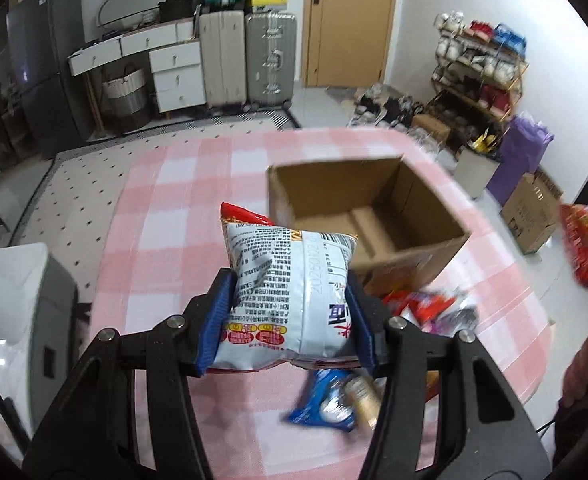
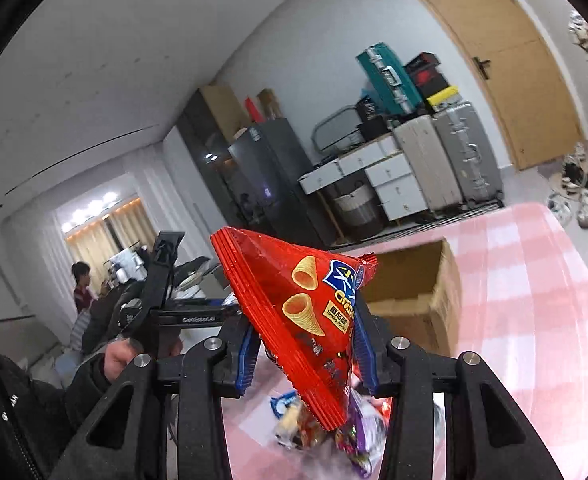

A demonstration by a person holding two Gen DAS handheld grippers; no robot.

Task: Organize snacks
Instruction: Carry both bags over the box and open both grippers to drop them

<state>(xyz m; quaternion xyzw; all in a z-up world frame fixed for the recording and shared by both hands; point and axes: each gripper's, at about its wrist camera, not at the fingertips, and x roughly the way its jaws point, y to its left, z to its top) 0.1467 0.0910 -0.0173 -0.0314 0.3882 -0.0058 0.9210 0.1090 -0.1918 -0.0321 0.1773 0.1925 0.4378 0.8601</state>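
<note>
My left gripper (image 1: 292,316) is shut on a puffed grey snack bag (image 1: 290,284), printed back side up, held above the table just in front of an open cardboard box (image 1: 405,252). My right gripper (image 2: 307,344) is shut on a red bag of cone snacks (image 2: 301,312), raised high and tilted; that bag also shows at the right edge of the left wrist view (image 1: 581,248). The box shows in the right wrist view (image 2: 425,304) beyond the red bag. A pile of loose snacks (image 1: 425,308) lies in front of the box, with a blue cookie pack (image 1: 325,408) below my left gripper.
The table wears a pink checked cloth (image 1: 174,200). Beyond it stand suitcases (image 1: 270,60), white drawers (image 1: 174,76), a shoe rack (image 1: 477,76) and floor boxes (image 1: 533,216). A grey bin (image 1: 34,320) stands left of the table. A person's hand (image 2: 118,356) holds the left gripper.
</note>
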